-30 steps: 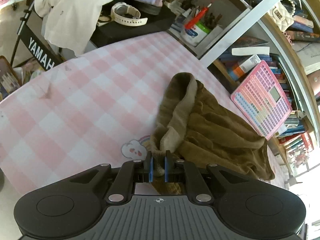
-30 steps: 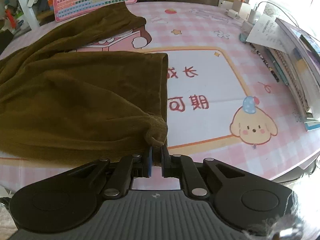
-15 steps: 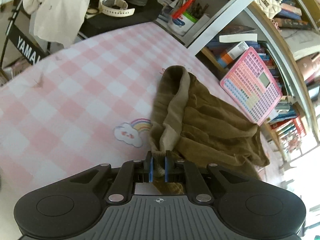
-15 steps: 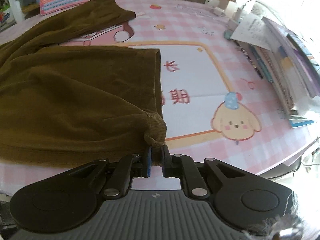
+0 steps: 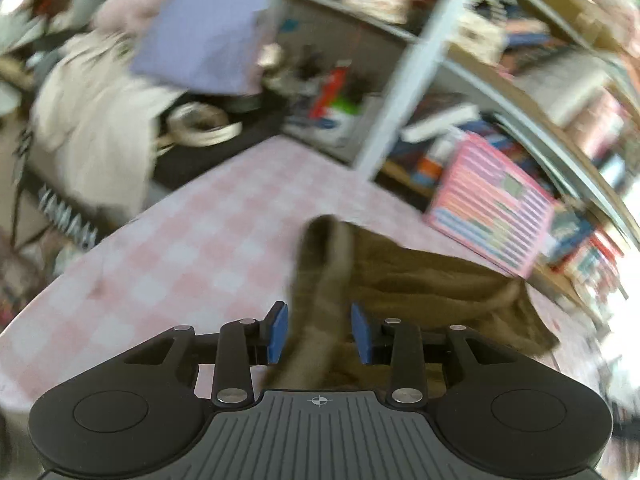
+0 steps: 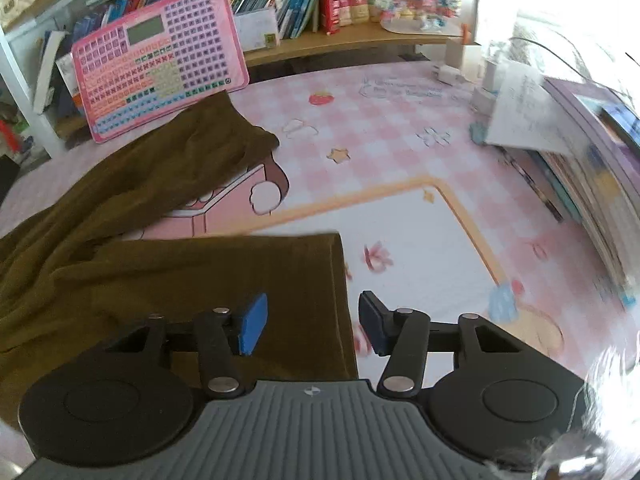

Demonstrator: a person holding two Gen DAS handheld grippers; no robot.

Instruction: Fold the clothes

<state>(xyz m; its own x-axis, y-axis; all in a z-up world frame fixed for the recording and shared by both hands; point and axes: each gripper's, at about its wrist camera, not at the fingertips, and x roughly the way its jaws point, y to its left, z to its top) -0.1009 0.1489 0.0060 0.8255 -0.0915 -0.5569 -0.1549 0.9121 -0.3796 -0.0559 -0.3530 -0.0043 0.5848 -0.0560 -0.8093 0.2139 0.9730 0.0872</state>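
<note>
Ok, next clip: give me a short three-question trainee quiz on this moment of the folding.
1. True or false: the left gripper is clamped on the brown trousers.
2. Which part of the trousers lies between the right gripper fingers: A) waistband, B) the hem of a leg, C) a pocket?
3. What pink object leans against the shelf behind the trousers?

Key: 1 false, both grippers are open; 2 B; 3 the pink keypad toy.

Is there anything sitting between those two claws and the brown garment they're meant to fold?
Nothing visible. The left gripper is open with the brown trousers passing between its fingers, and the right gripper is open directly over a trouser leg's hem. The pink toy keyboard stands beyond the cloth.
</note>
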